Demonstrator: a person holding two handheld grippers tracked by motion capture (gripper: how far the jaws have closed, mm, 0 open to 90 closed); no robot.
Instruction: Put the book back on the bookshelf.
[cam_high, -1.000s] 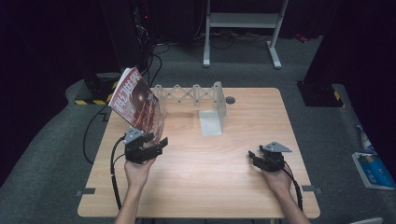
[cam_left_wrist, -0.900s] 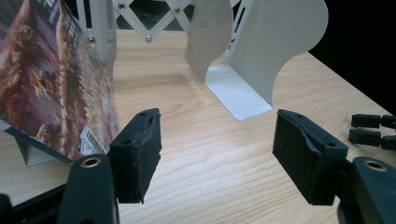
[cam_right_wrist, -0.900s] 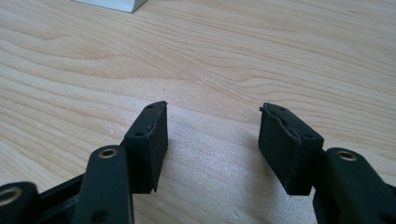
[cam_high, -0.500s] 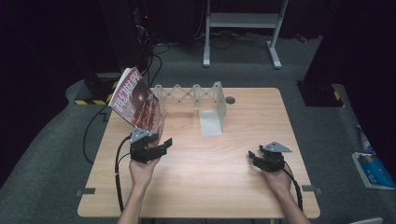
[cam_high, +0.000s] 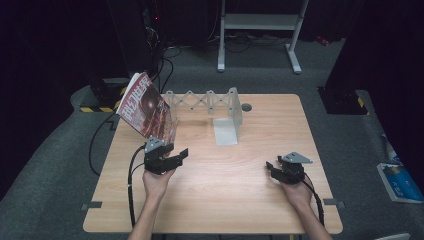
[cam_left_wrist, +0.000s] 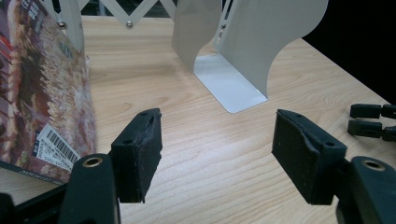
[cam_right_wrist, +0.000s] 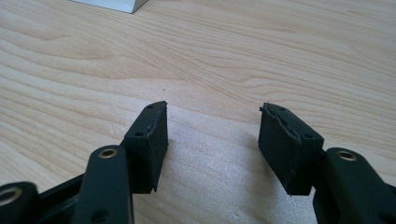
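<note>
A glossy red magazine (cam_high: 146, 106) stands tilted at the table's left rear, leaning against a white expanding scissor rack (cam_high: 200, 100). In the left gripper view the magazine's cover with its barcode (cam_left_wrist: 44, 98) is just left of my jaws. My left gripper (cam_high: 176, 151) sits in front of the magazine, open, with only bare wood between its pads (cam_left_wrist: 219, 144). A white bookend plate (cam_high: 227, 127) stands at the rack's right end, seen ahead as the bookend (cam_left_wrist: 238, 56). My right gripper (cam_high: 273, 168) rests low at the front right, open over bare wood (cam_right_wrist: 212, 140).
The wooden table (cam_high: 220, 200) has open room across its middle and front. A small dark disc (cam_high: 246, 107) lies behind the bookend. Cables trail off the table's left side. A blue-and-white book (cam_high: 400, 182) lies on the floor at the right.
My left gripper has edged slightly to the right, away from the magazine. The right gripper has stayed put.
</note>
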